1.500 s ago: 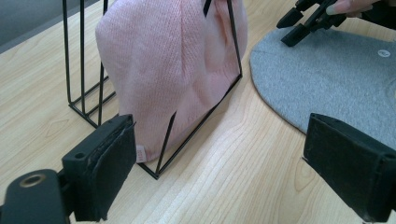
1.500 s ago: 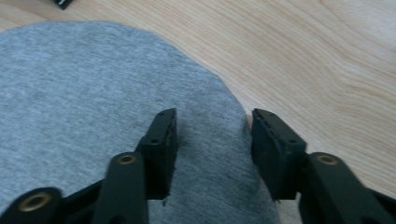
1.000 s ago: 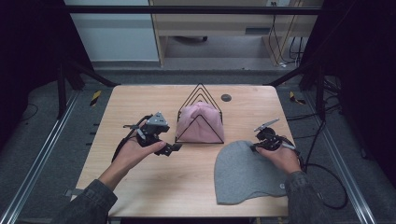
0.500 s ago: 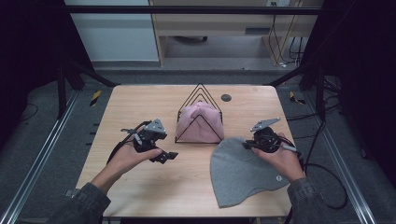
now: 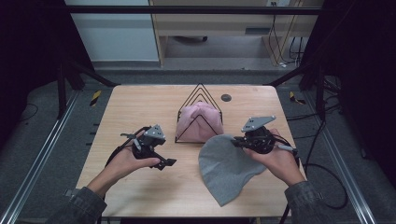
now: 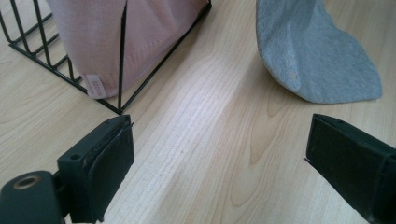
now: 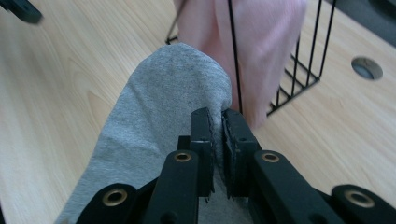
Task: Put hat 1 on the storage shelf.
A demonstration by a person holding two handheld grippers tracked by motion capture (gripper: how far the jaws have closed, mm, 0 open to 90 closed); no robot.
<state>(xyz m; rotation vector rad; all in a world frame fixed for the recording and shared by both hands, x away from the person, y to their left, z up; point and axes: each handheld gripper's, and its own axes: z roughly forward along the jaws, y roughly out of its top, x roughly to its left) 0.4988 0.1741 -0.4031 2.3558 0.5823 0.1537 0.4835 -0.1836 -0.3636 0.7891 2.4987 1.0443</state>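
Note:
A grey knit hat (image 5: 229, 165) lies on the wooden table (image 5: 140, 105), its upper edge lifted by my right gripper (image 5: 237, 141), which is shut on that edge. In the right gripper view the two jaws pinch the grey hat (image 7: 159, 116) at its rim, right beside the black wire rack (image 7: 299, 60). A pink cloth (image 5: 198, 122) sits draped inside the wire rack (image 5: 201, 93) at the table's middle. My left gripper (image 5: 167, 163) hovers open over bare wood left of the rack; the left gripper view shows the pink cloth (image 6: 112, 37) and the grey hat (image 6: 313, 56) ahead of its spread jaws.
A small round dark grommet (image 5: 226, 97) sits in the tabletop behind the rack. Black frame legs stand at the far corners, and cables trail from the right gripper over the table's right edge. Bare wood spreads along the left and front.
The right gripper has dragged the grey hat's edge up and leftward, toward the rack, so the hat now lies slanted. The left gripper shifted slightly toward the front.

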